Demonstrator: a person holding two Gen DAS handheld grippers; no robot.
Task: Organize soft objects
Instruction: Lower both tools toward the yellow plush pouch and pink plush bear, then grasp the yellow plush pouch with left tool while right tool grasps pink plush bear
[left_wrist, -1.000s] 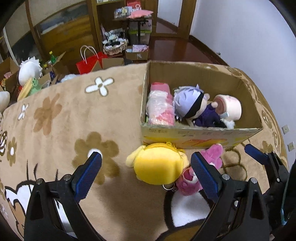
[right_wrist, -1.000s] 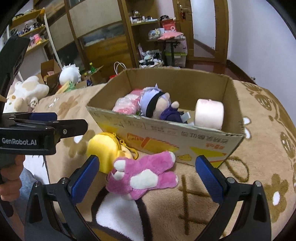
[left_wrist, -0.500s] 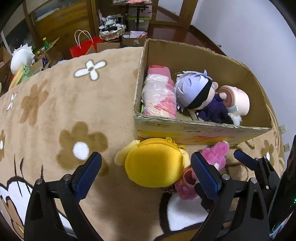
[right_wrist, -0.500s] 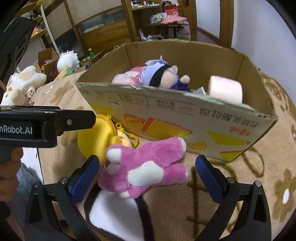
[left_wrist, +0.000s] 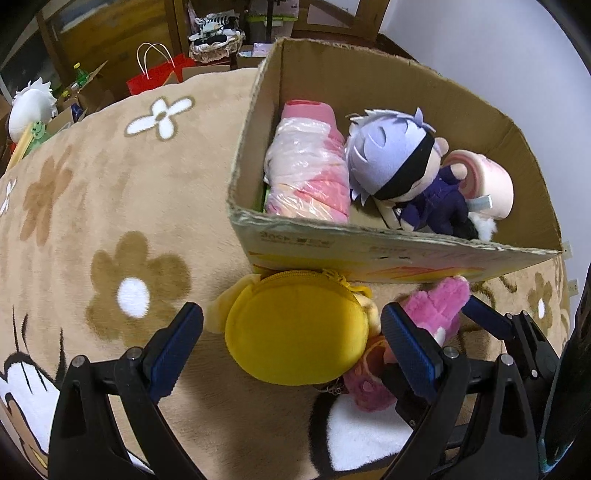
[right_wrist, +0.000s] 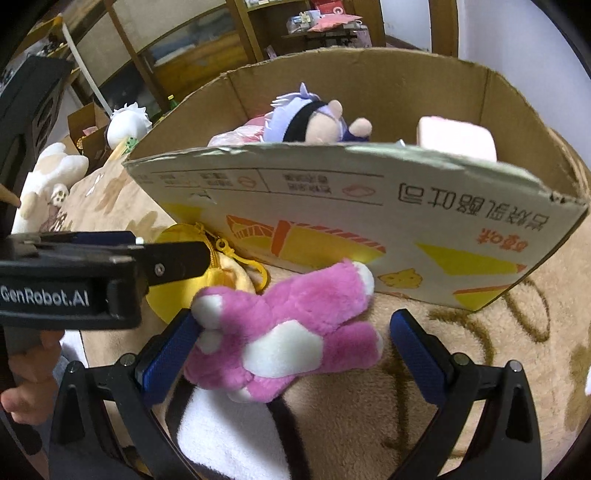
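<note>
A yellow round plush pouch (left_wrist: 295, 328) lies on the beige flower rug against the front of a cardboard box (left_wrist: 369, 251). My left gripper (left_wrist: 291, 343) is open, its jaws on either side of the pouch. A pink and white plush (right_wrist: 288, 328) lies beside the pouch. My right gripper (right_wrist: 295, 350) is open around the pink plush, whose head touches the left pad (right_wrist: 170, 354). The box (right_wrist: 332, 206) holds a wrapped pink bundle (left_wrist: 310, 173), a lavender-haired doll (left_wrist: 399, 166) and a pink roll (left_wrist: 487, 184).
The rug (left_wrist: 110, 206) covers a raised surface. Behind it are a red bag (left_wrist: 159, 74), open cartons, a white plush (left_wrist: 29, 110) and wooden shelves. In the right wrist view the left gripper body (right_wrist: 74, 280) crosses the left side, with a cream plush (right_wrist: 51, 177) behind.
Both grippers have moved forward and down. The left jaws now flank the yellow pouch and the right jaws flank the pink plush. Neither has closed.
</note>
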